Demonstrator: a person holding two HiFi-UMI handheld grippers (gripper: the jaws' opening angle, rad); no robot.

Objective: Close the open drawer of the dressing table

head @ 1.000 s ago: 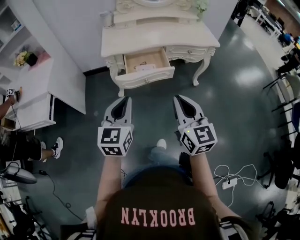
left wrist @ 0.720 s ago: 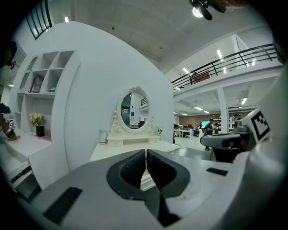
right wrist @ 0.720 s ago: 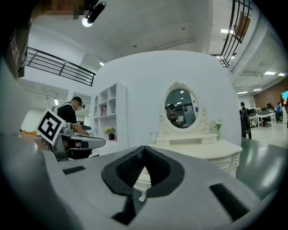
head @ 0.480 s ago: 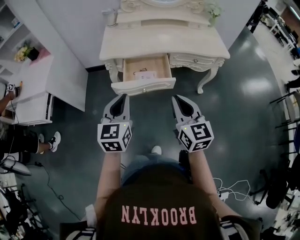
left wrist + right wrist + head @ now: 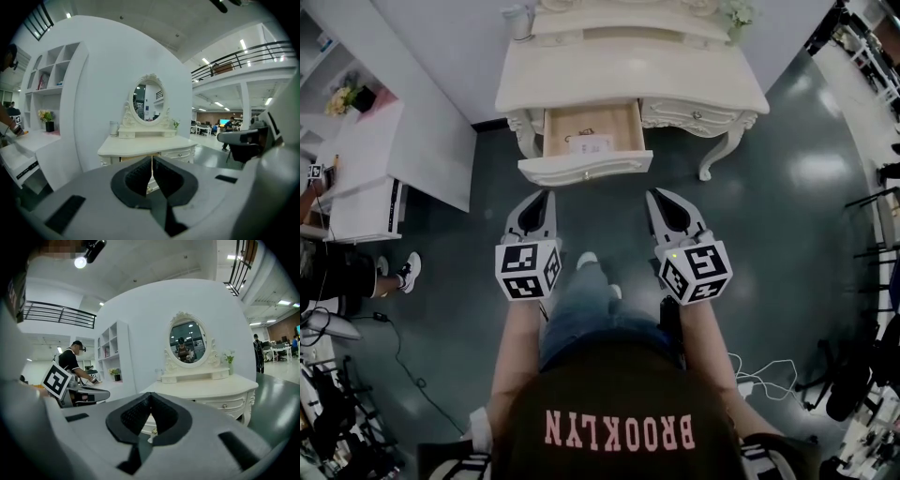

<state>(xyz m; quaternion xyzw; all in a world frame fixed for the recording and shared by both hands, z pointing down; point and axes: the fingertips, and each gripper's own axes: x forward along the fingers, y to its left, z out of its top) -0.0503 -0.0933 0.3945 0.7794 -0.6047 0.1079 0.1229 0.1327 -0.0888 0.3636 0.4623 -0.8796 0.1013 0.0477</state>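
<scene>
The open drawer (image 5: pixel 586 169) juts from the table (image 5: pixel 628 84) in the upper middle of the head view. Its front lies just ahead of the left hand-held gripper (image 5: pixel 547 195) and the right hand-held gripper (image 5: pixel 656 194), both clenched on nothing and neither touching it. A push at one end only would likely skew the drawer and jam it, and a hard shove could rattle the cup (image 5: pixel 517 21) at the table's upper left.
</scene>
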